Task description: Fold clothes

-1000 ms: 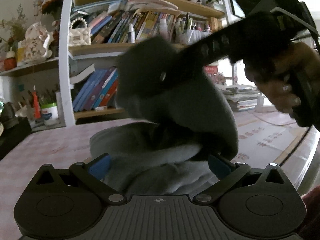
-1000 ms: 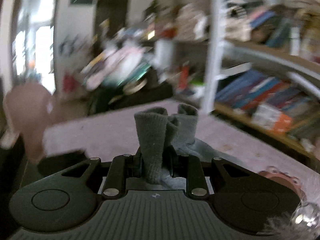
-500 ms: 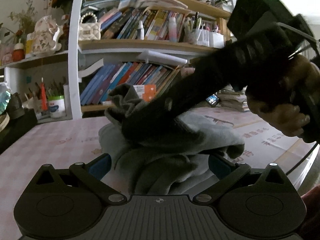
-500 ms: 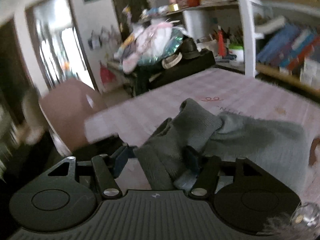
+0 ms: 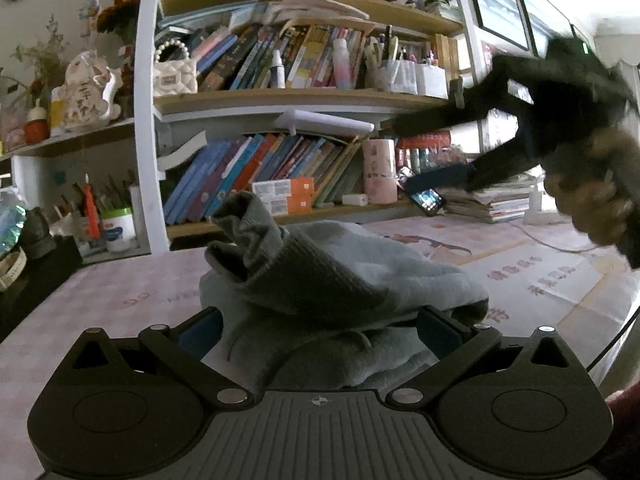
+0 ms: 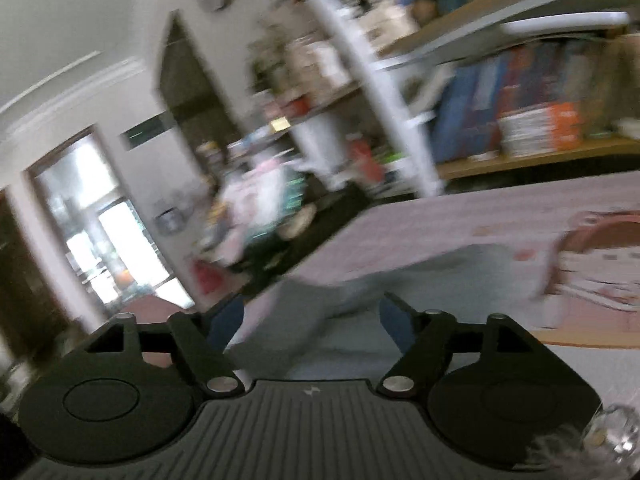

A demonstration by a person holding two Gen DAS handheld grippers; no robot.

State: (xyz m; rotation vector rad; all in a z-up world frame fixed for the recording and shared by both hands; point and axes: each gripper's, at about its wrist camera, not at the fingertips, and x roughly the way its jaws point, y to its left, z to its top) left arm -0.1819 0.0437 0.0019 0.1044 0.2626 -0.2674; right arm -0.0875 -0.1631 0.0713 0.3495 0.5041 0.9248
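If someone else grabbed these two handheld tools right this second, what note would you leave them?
Left gripper: jaws spread wide either side of the grey garment; whether the pads grip it is unclear.
Right gripper: jaws opening, nothing pinched; it is in the air to the right, off the cloth.
Garment: bunched in a loose heap on the pink tablecloth, one ribbed end sticking up.
Done: one part laid over the pile.
Left: flatten it, square the folds, probably fold again.

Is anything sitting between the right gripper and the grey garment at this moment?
Nothing visible. The right gripper, fingers opening, has only the grey garment ahead, lying free on the pink tablecloth. The left gripper straddles the garment's near edge.
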